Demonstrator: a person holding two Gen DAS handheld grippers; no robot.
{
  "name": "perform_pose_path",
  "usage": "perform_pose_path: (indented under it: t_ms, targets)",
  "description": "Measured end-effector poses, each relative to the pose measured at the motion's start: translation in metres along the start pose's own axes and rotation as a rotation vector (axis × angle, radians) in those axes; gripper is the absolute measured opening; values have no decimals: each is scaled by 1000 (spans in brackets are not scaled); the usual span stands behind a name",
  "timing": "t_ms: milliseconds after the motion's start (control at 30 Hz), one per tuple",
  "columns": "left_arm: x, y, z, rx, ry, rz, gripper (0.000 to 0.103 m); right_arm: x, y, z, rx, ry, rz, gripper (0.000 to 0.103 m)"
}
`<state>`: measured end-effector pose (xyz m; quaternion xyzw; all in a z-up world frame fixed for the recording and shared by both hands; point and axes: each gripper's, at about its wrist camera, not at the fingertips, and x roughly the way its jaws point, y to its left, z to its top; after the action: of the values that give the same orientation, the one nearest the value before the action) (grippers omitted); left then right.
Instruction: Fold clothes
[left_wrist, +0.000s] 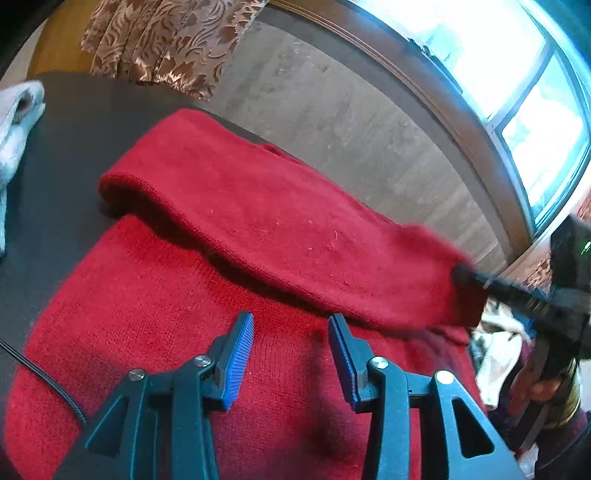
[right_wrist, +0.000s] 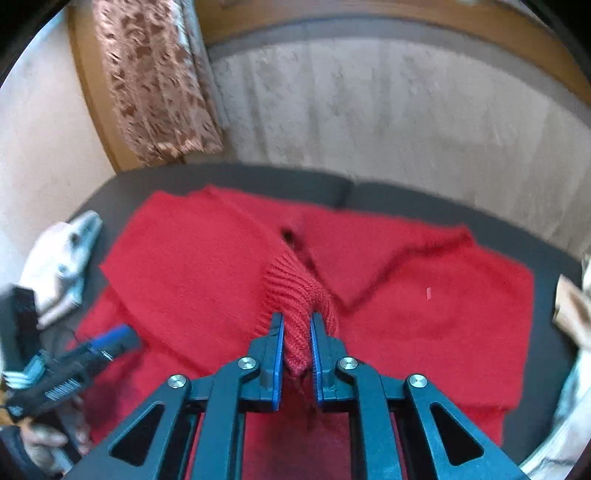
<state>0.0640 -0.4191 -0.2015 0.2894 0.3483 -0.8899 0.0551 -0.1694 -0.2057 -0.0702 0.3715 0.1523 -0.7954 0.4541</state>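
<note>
Mostly red: a knit sweater (right_wrist: 207, 258) covers the middle of a dark table (right_wrist: 258, 181), body spread flat w/ its far edge near the table's back edge. Fabric is fuzzy, fine-knit on the body, a bit pilled on the sleeve (left_wrist: 258, 221). That sleeve is lifted and stretched across the body, casting a shadow on the knit below; its shoulder end sits folded over near the table's left part in the left wrist view. Ribbed cuff (right_wrist: 295, 295) shows coarser vertical ribs, w/ loose threads at its edge.

Right gripper (right_wrist: 297, 339) has the ribbed cuff pinched between its blue pads, jaws pressed tight on the knit. In the left wrist view the same tool appears at right, blurred, tip at the sleeve's end, w/ a hand (left_wrist: 532, 384) on its grip.

Left gripper (left_wrist: 291, 332) hangs over the sweater body, jaws apart, nothing between the blue pads (left_wrist: 240, 362); can't tell if the tips touch the fabric.

Pale garment (right_wrist: 62, 258) lies bunched at the table's left edge, apart from the sweater. Patterned brown curtain (right_wrist: 155, 81) hangs behind, beside a grey wall (right_wrist: 369, 110). Thin black cable (left_wrist: 44, 380) crosses the sweater's left side.
</note>
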Motion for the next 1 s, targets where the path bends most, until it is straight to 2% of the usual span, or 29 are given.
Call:
perform_pose_path:
  t_ms: [100, 200, 367, 533, 700, 767, 800, 933, 1000]
  targets:
    - [-3, 8, 2, -46, -2, -52, 42, -23, 14, 29, -47, -71, 7, 13]
    - [-4, 11, 7, -82, 12, -66, 42, -45, 20, 53, -81, -132, 8, 13]
    - [-7, 26, 27, -188, -17, -76, 48, -50, -3, 60, -61, -141, -58, 13]
    - [-2, 37, 50, -271, -54, -93, 51, -36, -57, 31, 89, -78, -79, 13]
    - [5, 43, 57, -301, -55, -55, 51, -4, -89, 2, 173, 14, -98, 13]
    - [8, 45, 59, -313, -55, -39, 52, 10, -100, -10, 212, 60, -100, 19]
    - [10, 46, 57, -299, -51, -23, 50, 14, -106, -16, 242, 71, -89, 26]
    - [8, 34, 47, -161, -59, 12, 49, 6, -128, -42, 404, 37, 33, 43]
    - [9, 36, 50, -187, -59, 0, 49, -1, -135, -56, 479, 8, 93, 45]
